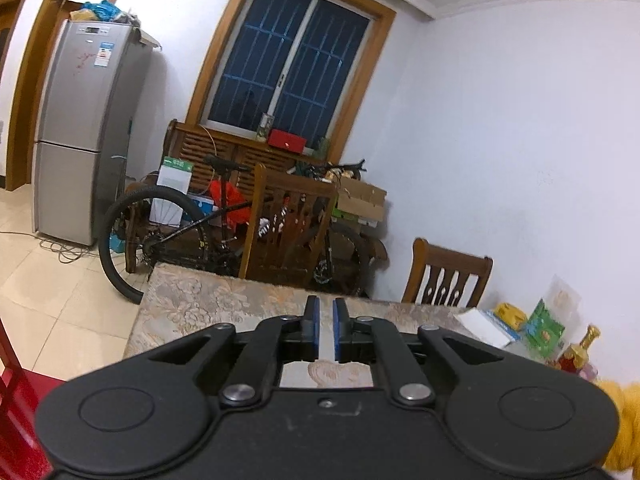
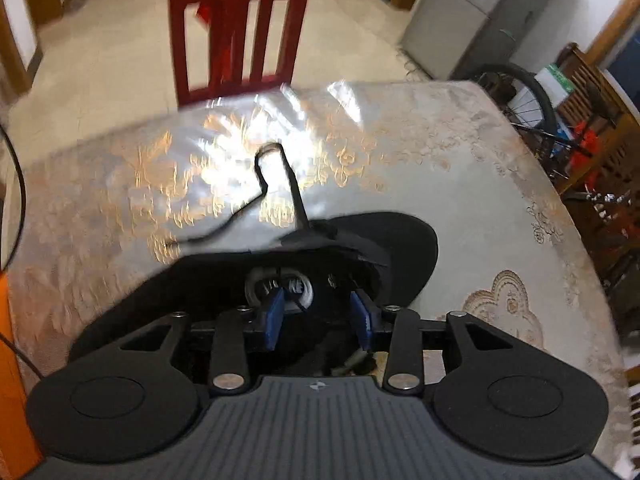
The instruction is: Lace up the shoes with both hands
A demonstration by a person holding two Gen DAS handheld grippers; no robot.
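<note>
A black shoe (image 2: 404, 236) lies on the table (image 2: 460, 184), which is covered by a floral cloth under clear plastic. Its black lace (image 2: 292, 184) runs out from the tongue and forms a loop on the cloth beyond the shoe. My right gripper (image 2: 318, 312) points down over the shoe's opening, open, its blue pads (image 2: 274, 316) either side of the tongue area; nothing is pinched. My left gripper (image 1: 326, 312) hovers above the table's bare cloth (image 1: 192, 304), pads a narrow slit apart and empty. The shoe is out of the left wrist view.
A red chair (image 2: 240, 36) stands at the table's far side. Two wooden chairs (image 1: 288, 224) (image 1: 452, 276), a bicycle (image 1: 168, 236) and a fridge (image 1: 84, 132) stand beyond. Packets (image 1: 540, 328), a bottle (image 1: 576, 352) and a white box (image 1: 488, 324) sit at the table's right.
</note>
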